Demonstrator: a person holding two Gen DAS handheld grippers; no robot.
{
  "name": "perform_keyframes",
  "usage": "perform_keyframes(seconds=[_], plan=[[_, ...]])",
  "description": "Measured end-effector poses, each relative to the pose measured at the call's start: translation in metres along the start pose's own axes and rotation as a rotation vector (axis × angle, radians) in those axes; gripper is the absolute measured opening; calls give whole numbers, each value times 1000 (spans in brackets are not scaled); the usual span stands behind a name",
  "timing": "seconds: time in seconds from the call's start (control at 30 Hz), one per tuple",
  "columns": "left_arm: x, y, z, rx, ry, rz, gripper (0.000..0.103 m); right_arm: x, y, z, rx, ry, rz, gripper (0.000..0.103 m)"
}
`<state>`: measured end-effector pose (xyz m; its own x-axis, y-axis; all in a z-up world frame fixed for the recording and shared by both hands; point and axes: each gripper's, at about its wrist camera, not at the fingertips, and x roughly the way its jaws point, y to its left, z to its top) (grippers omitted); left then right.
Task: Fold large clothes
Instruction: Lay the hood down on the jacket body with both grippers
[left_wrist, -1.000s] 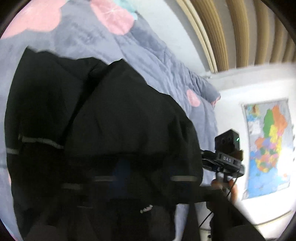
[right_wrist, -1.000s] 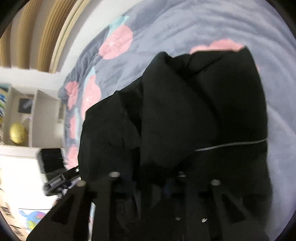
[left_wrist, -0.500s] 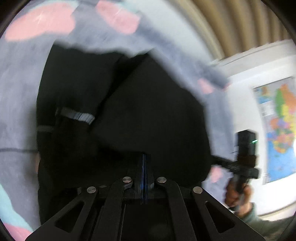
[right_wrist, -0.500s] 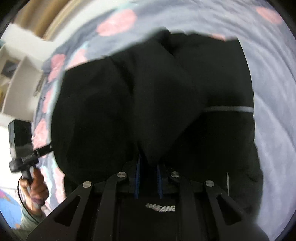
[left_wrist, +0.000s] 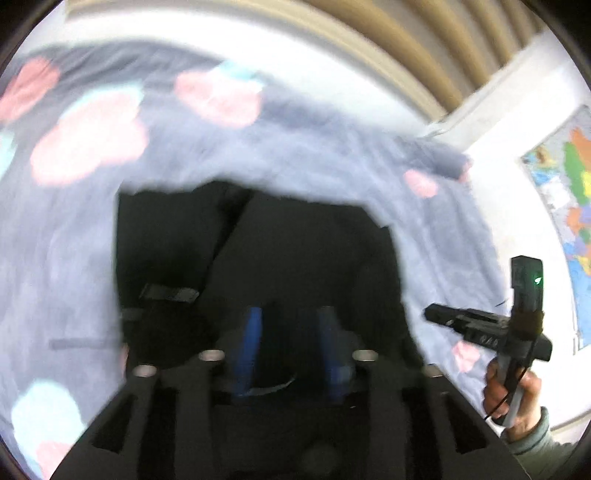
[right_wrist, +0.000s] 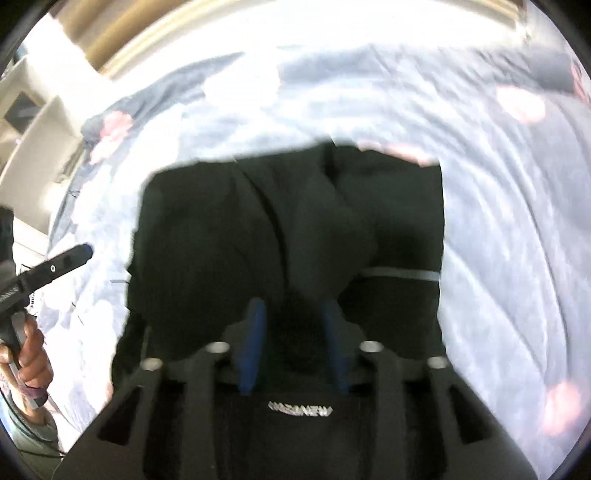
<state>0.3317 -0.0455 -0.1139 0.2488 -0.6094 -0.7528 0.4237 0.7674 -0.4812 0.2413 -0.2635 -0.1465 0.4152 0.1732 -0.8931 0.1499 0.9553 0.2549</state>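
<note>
Lying folded into a compact block on the grey floral quilt (right_wrist: 498, 221): black garment (right_wrist: 258, 240), grey stripe toward its near edge, layers stacked to stay put. Left gripper (left_wrist: 290, 332) jaws spread, nothing between, above garment's near edge. Right gripper (right_wrist: 293, 325) likewise spread, empty, above same edge. Probably released so fold rests undisturbed.

Right tongs (right_wrist: 291, 343) stand parted above the folded black jacket (right_wrist: 288, 236), gripping nothing. Jacket lies on a grey floral quilt (right_wrist: 498, 229). Left tongs (right_wrist: 70, 258) hover at its left edge.
</note>
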Motion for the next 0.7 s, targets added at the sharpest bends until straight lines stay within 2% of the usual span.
perform_keyframes(seconds=[0.03,0.1,0.13,0.27,0.33,0.37,0.4,0.47,0.53,0.63,0.7], plan=[[-2,-3,5,8,-9,-12,56,-4,7,6,-8,-18,6,71],[8,-26,24,24,-9,-52,58,-2,22,18,-29,-51,6,72],[19,-33,31,25,3,-47,58,4,30,23,-43,-50,-6,72],[89,-29,38,7,81,40,57,45,40,35,-43,-12,-9,72],[118,-5,26,-29,156,128,46,74,35,29,-47,41,-18,72],[127,15,12,-64,201,162,37,88,32,23,-55,60,-27,72],[140,39,-4,-126,242,158,30,103,31,16,-70,93,-44,72],[150,68,-24,-227,263,90,26,137,25,-7,-95,172,-82,72],[152,84,-39,-295,243,26,24,153,21,-24,-110,164,-109,72],[157,78,-45,-208,220,67,23,155,25,-34,-138,105,-150,72],[154,69,-47,-156,210,99,24,150,22,-33,-119,107,-132,72]])
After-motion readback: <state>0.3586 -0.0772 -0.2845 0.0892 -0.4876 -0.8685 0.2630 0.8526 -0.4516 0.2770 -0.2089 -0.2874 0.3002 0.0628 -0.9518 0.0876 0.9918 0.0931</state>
